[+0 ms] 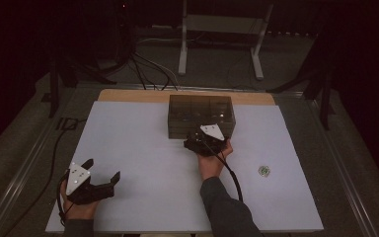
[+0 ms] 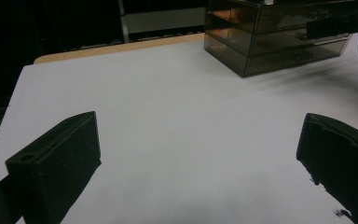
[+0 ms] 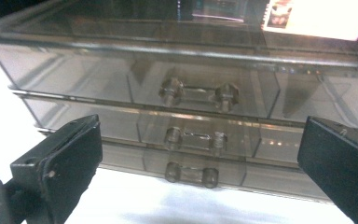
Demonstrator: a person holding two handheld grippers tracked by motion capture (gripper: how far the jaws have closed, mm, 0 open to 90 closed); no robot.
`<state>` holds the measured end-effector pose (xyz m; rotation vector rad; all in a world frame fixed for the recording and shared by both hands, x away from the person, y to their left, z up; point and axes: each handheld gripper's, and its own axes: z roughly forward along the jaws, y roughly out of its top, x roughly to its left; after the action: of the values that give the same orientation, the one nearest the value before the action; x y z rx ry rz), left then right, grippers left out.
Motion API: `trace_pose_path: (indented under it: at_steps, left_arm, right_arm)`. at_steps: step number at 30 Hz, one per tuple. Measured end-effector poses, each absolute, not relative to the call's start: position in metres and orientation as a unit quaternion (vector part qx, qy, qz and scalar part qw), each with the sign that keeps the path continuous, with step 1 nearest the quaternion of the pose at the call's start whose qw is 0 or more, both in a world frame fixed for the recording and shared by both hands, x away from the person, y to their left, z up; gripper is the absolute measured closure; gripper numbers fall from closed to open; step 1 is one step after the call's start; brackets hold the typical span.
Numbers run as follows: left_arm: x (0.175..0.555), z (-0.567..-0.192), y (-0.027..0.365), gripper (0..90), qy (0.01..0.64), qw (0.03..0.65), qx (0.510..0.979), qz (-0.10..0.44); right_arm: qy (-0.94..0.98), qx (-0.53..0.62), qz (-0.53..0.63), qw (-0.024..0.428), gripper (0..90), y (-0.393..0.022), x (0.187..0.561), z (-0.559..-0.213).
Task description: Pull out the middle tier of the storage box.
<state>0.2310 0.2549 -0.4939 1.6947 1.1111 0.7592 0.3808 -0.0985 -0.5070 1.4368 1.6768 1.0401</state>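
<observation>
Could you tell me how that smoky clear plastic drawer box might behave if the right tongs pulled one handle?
The smoky clear plastic drawer box looks stiff and probably light, so it may slide on the smooth white tabletop. Its small glossy handle could slip from the open right tongs.

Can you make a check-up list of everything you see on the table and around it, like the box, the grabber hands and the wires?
Surface: white table with a wooden edge at the far side.
Job's things: smoky clear drawer box with three drawers, all shut; three clear handles face the right gripper.
Clutter: one small round thing right of the hand, too small to tell.
Grippers: left gripper open, holding nothing; right gripper open, close to the drawers.
Cables: a cable trails from the right gripper.
Surroundings: dark room, white stand legs, floor wires.
</observation>
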Motion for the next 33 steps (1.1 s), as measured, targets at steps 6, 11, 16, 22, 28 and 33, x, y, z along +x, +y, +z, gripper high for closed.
trace_pose_path:
  at_steps: [6,11,16,22,28,33]
  left_arm:
    - [0.231,-0.494,0.255,0.6,0.454,0.47,0.691,0.31]
    - [0.231,-0.494,0.255,0.6,0.454,0.47,0.691,0.31]
    - [0.23,-0.494,0.255,0.6,0.454,0.47,0.691,0.31]
    - [0.23,-0.494,0.255,0.6,0.454,0.47,0.691,0.31]
    - [0.23,-0.494,0.255,0.6,0.453,0.469,0.692,0.31]
    - [0.231,-0.494,0.255,0.6,0.453,0.469,0.692,0.31]
  right_arm:
    - [0.639,0.564,0.374,0.365,15.0,-0.094,0.381,-0.514]
    - [0.639,0.561,0.36,0.384,35.0,-0.089,0.38,-0.517]
    - [0.634,0.565,0.363,0.383,44.7,-0.088,0.379,-0.515]
    - [0.634,0.579,0.357,0.367,47.2,-0.086,0.379,-0.52]
    - [0.632,0.582,0.361,0.362,54.7,-0.084,0.379,-0.52]
    - [0.627,0.586,0.366,0.361,55.5,-0.083,0.379,-0.519]
